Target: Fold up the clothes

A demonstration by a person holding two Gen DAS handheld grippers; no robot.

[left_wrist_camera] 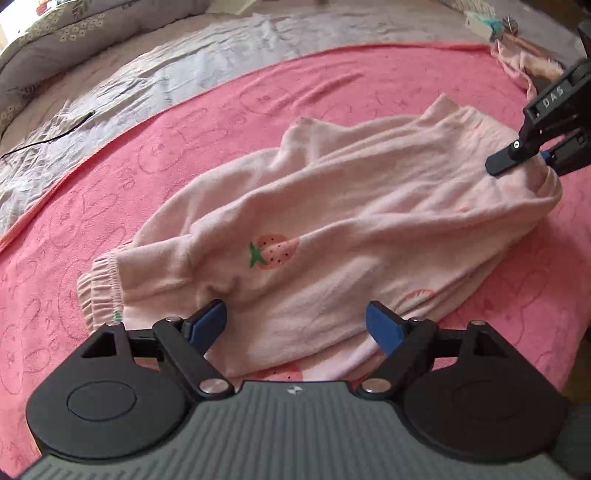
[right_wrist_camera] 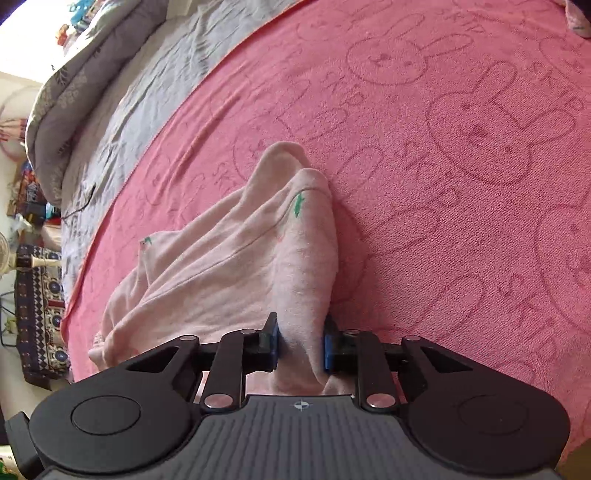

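Note:
Pale pink trousers with strawberry prints (left_wrist_camera: pixel 295 236) lie rumpled on a pink rabbit-pattern blanket (left_wrist_camera: pixel 184 129). Their elastic cuff (left_wrist_camera: pixel 99 291) points to the near left. My left gripper (left_wrist_camera: pixel 297 325) hovers open just over the near edge of the trousers, with cloth beneath the blue pads and none pinched. My right gripper (left_wrist_camera: pixel 532 155) shows at the far right of the left wrist view, clamped on the trousers' other end. In the right wrist view that gripper (right_wrist_camera: pixel 301 347) is shut on a bunched fold of the pink trousers (right_wrist_camera: pixel 236 266), which trail away to the left.
A grey sheet (left_wrist_camera: pixel 155 81) with a black cable (left_wrist_camera: pixel 48 136) borders the blanket at the far left, beside a flowered quilt (left_wrist_camera: pixel 74 33). Another pink garment (left_wrist_camera: pixel 524 62) lies at the far right. Off the bed's edge stand a patterned bag (right_wrist_camera: pixel 40 314) and clutter.

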